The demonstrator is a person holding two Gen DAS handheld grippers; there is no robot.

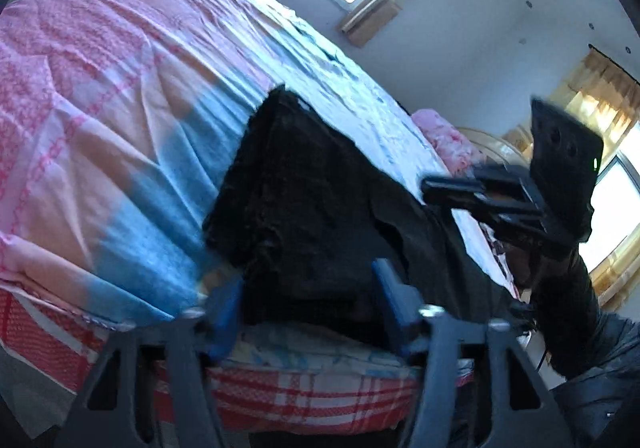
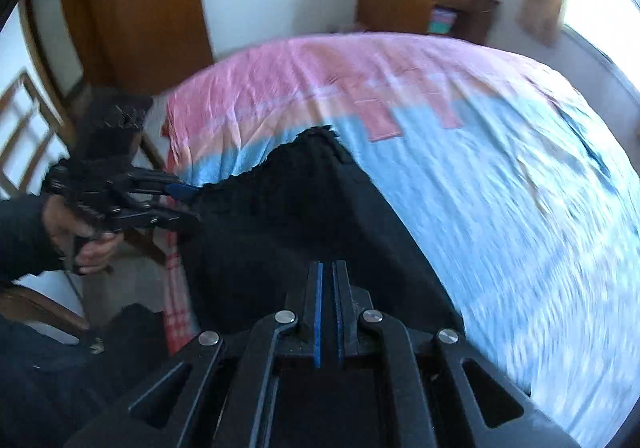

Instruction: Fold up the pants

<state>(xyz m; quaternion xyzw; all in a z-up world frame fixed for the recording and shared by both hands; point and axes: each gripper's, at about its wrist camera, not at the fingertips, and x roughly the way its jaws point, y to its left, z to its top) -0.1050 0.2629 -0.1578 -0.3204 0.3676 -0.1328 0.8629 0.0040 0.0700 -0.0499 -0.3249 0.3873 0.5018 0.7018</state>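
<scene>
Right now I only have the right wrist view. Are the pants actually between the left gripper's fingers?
Observer: Yes. In the left wrist view, the pants fill the gap between the left gripper's fingers. I cannot tell whether the pads press on them.
Operator: Is my right gripper carrying any cloth?
Observer: No. Seen from the left wrist, the right gripper is shut and nothing hangs from it.
Operator: Anything beyond the pants at that end?
Observer: A pink bundle lies at the far end of the bed.
</scene>
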